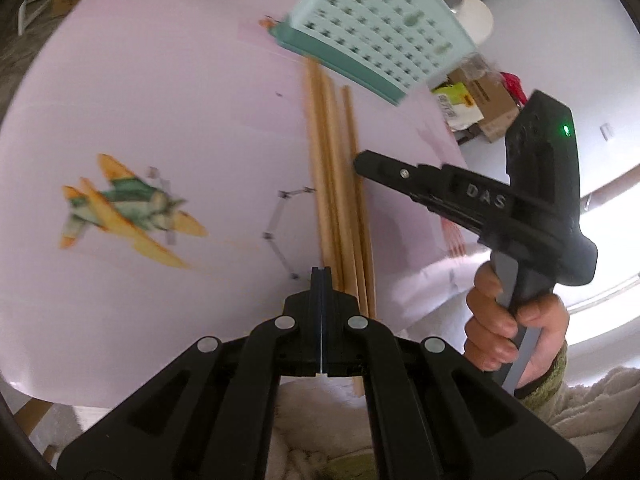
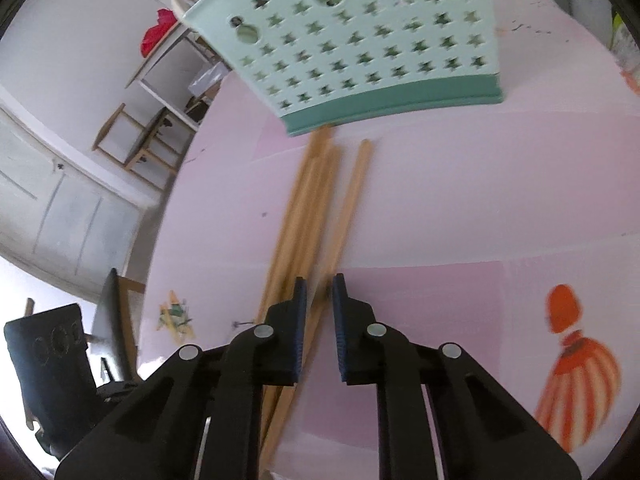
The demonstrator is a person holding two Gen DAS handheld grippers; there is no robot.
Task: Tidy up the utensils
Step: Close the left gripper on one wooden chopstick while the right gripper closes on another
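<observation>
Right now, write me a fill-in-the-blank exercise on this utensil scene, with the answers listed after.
1. The wooden chopsticks lie on a table covered in ____ cloth.
2. The left gripper has its jaws ____.
3. The right gripper has its jaws ____, above the chopsticks.
4. The mint-green utensil holder has ____-shaped holes.

Missing words: pink; shut; open; star

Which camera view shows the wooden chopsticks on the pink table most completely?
The left wrist view: the chopsticks run nearly full length from the green holder toward the shut left gripper. In the right wrist view the chopsticks lie fanned out, but the open right gripper covers their near ends.
</observation>
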